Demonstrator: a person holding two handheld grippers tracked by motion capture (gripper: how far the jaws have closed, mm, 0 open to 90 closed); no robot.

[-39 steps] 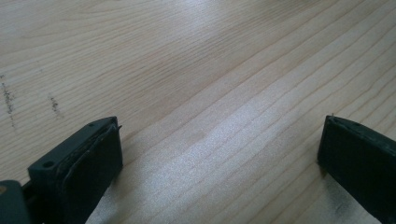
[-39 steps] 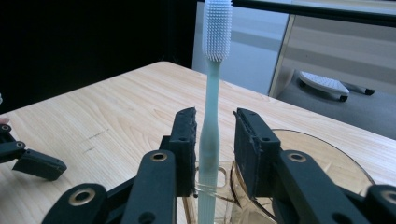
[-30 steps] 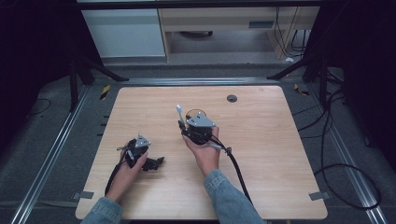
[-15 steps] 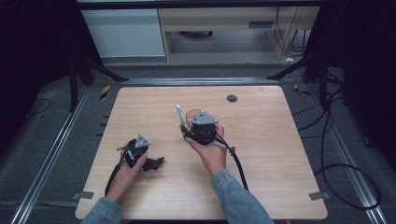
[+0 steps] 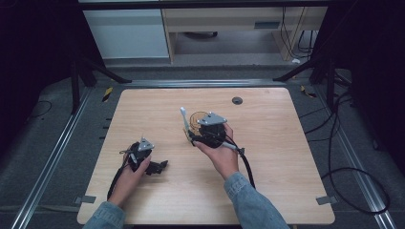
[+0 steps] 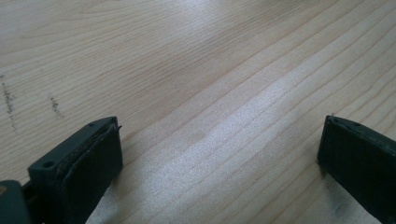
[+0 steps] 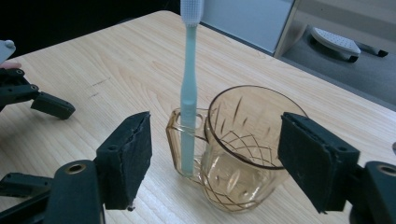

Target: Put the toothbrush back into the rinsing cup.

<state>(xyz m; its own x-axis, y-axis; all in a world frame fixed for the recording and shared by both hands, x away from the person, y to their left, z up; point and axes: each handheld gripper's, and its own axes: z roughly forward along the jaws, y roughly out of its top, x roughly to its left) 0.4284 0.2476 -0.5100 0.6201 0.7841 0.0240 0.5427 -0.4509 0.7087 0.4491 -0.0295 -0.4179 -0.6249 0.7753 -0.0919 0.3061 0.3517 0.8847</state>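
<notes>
— Where's the toothbrush [image 7: 189,93]?
— Upright in the handle of the amber cup [image 7: 243,149], mid-table. The right gripper [image 7: 215,158] has just been opening, pads clear of both.
— Handling?
— Light, stiff, slippery (tips easily); pinch the shaft. Left gripper [image 6: 219,149] gapes empty.

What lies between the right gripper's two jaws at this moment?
In the right gripper view, the right gripper has just opened; an amber glass mug stands between its jaws untouched, a toothbrush upright through the handle.
</notes>
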